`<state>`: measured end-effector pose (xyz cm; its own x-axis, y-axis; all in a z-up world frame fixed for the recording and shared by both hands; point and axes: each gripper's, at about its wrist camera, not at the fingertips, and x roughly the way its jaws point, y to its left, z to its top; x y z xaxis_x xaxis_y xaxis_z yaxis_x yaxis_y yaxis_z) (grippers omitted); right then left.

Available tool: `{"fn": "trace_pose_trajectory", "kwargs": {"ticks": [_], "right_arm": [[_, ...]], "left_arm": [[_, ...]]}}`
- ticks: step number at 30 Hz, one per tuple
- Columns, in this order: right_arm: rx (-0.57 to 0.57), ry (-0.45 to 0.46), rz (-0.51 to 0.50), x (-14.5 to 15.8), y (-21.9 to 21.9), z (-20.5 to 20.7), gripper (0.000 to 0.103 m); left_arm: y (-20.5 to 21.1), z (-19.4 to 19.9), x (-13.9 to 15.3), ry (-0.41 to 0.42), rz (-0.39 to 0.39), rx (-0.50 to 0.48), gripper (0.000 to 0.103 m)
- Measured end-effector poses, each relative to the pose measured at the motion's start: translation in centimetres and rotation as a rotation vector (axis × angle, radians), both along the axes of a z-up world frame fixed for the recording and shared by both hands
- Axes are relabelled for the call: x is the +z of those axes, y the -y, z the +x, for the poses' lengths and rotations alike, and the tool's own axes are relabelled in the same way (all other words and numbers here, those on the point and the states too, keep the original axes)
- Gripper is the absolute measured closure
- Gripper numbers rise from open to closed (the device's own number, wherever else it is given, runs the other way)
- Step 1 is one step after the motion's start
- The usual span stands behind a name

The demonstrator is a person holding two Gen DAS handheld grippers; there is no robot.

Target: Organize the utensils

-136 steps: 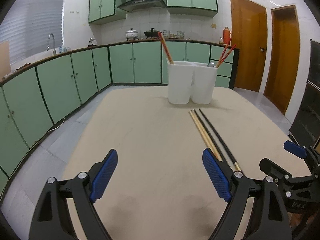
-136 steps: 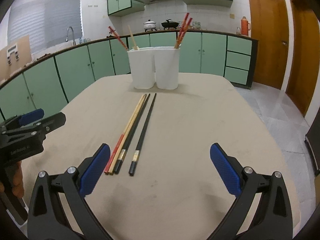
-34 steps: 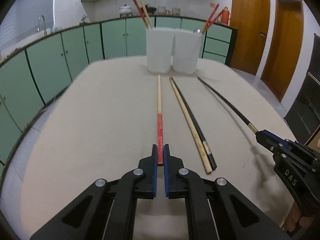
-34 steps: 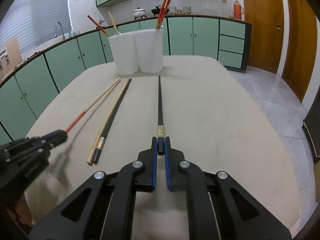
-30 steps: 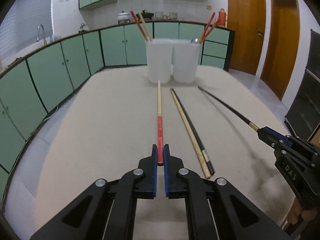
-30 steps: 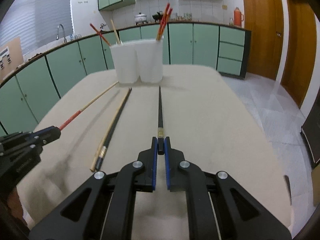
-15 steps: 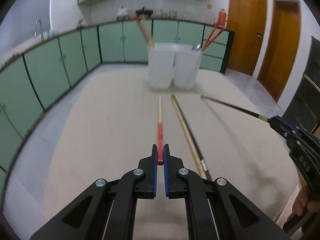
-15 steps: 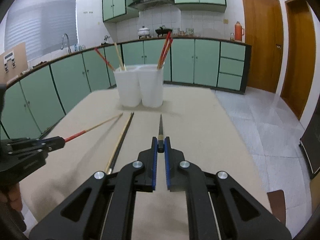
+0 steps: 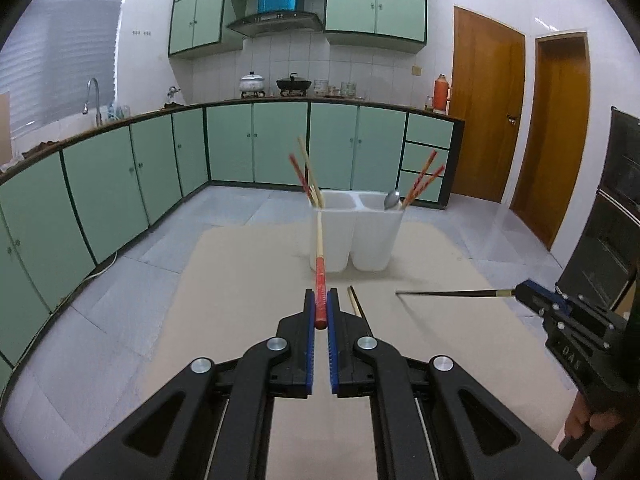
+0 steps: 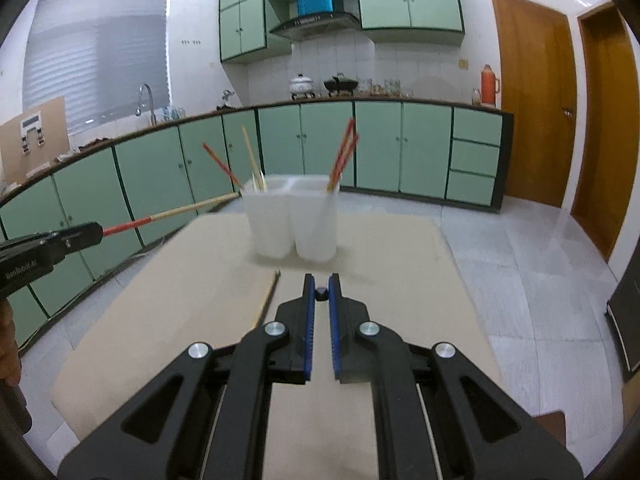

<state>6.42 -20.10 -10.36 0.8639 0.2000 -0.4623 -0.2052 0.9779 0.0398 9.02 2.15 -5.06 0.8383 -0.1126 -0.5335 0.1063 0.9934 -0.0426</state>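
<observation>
My left gripper (image 9: 319,300) is shut on a red-and-wood chopstick (image 9: 320,268), held in the air and pointing at the left cup of the white twin utensil holder (image 9: 356,236). My right gripper (image 10: 321,286) is shut on a black chopstick (image 10: 321,294), seen end-on; in the left wrist view this black chopstick (image 9: 452,293) points left above the table. The red-and-wood chopstick also shows in the right wrist view (image 10: 172,213), its tip near the holder (image 10: 294,220). Two chopsticks (image 9: 355,306) lie on the beige table (image 9: 240,280).
The holder's cups contain red and wooden chopsticks (image 9: 306,176) and a spoon (image 9: 392,199). The table's far edge lies just behind the holder. Green kitchen cabinets (image 9: 120,184) run along the left and the back; wooden doors (image 9: 488,120) stand at the right.
Both grippers have lifted their chopsticks off the table and risen. The left chopstick's tip now reaches the holder's left cup; the black chopstick has swung level, pointing left.
</observation>
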Motion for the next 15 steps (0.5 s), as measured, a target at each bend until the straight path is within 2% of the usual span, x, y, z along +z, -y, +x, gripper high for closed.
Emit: {"fn": "trace_pose_trajectory", "kwargs": {"ticks": [4, 9, 15], "right_arm": [[0.008, 0.031, -0.006, 1.5, -0.2, 0.1, 0.097], [0.003, -0.010, 0.006, 0.0, -0.4, -0.7, 0.097], [-0.011, -0.078, -0.006, -3.0, -0.8, -1.8, 0.097]], "left_arm": [[-0.4, 0.7, 0.1, -0.025, -0.016, -0.005, 0.097], [-0.7, 1.8, -4.2, -0.104, -0.039, 0.015, 0.097], [-0.8, 2.1, -8.5, -0.144, -0.037, 0.027, 0.097]]}}
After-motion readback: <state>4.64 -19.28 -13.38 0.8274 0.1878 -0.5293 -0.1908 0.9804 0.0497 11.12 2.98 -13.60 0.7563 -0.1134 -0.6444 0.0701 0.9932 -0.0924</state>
